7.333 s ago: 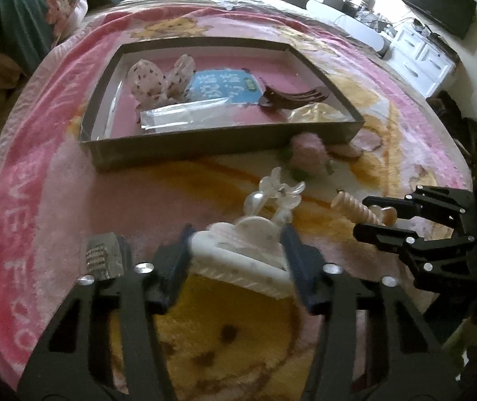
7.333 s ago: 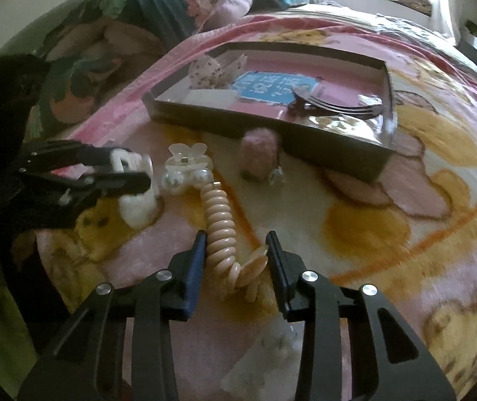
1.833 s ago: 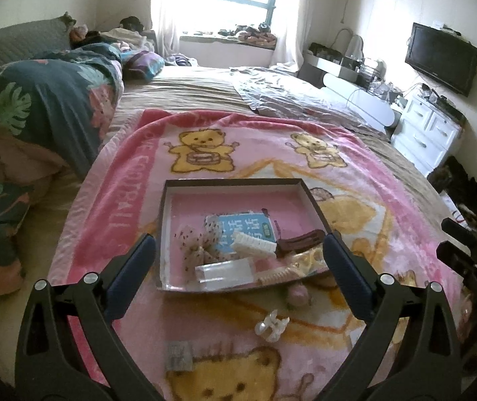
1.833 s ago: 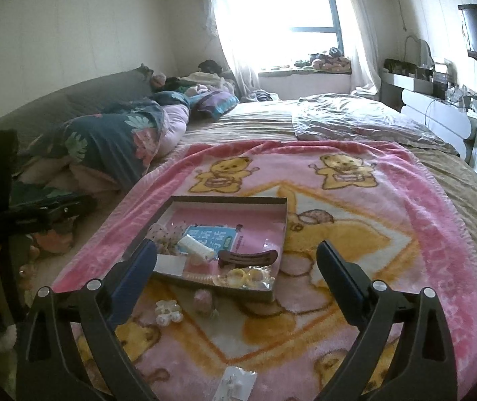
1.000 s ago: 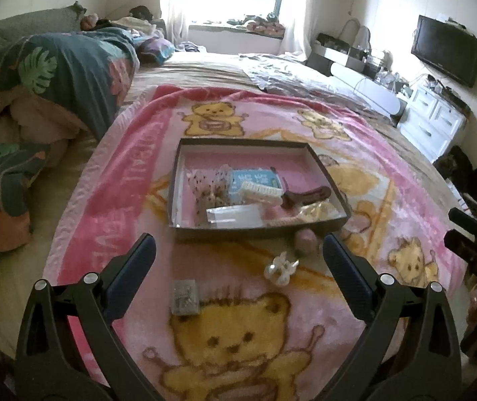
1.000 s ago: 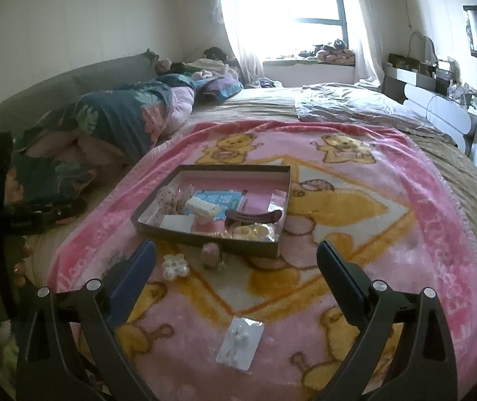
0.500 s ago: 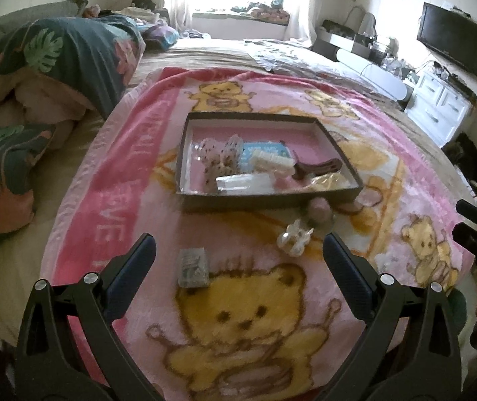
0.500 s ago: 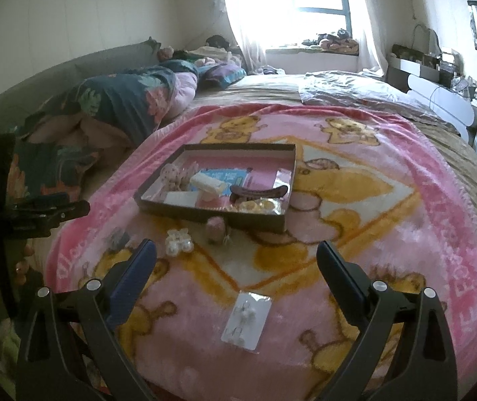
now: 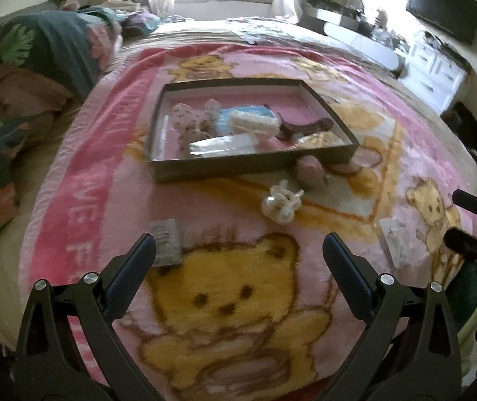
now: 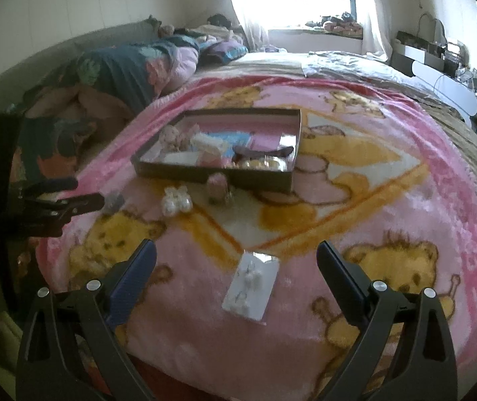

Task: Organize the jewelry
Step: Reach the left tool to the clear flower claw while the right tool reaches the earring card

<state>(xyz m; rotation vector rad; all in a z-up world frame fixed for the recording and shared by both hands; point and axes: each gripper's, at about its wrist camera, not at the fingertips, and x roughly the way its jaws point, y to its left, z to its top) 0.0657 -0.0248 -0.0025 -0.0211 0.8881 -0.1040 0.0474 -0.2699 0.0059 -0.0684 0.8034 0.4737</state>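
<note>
A shallow dark box (image 9: 238, 168) (image 10: 211, 175) on the pink bear blanket holds several hair accessories and packets. In front of it lie a pearly white hair clip (image 9: 281, 202) (image 10: 175, 200), a pink fuzzy clip (image 9: 310, 170) (image 10: 217, 185), a grey packet (image 9: 165, 241) and a clear earring card (image 10: 252, 282) (image 9: 393, 237). My left gripper (image 9: 238, 262) is open and empty above the blanket, the grey packet by its left finger. My right gripper (image 10: 235, 264) is open and empty, the earring card between its fingers.
The blanket (image 9: 221, 300) covers the bed's near end. A rumpled dark floral duvet (image 9: 21, 77) lies at the left. White drawers (image 9: 435, 73) and a wall TV (image 9: 445, 21) stand at the right. The bed edge is just below both grippers.
Both grippers have come down and closer to the blanket, still open. The white comb clip and coiled hair tie held earlier now lie in the box.
</note>
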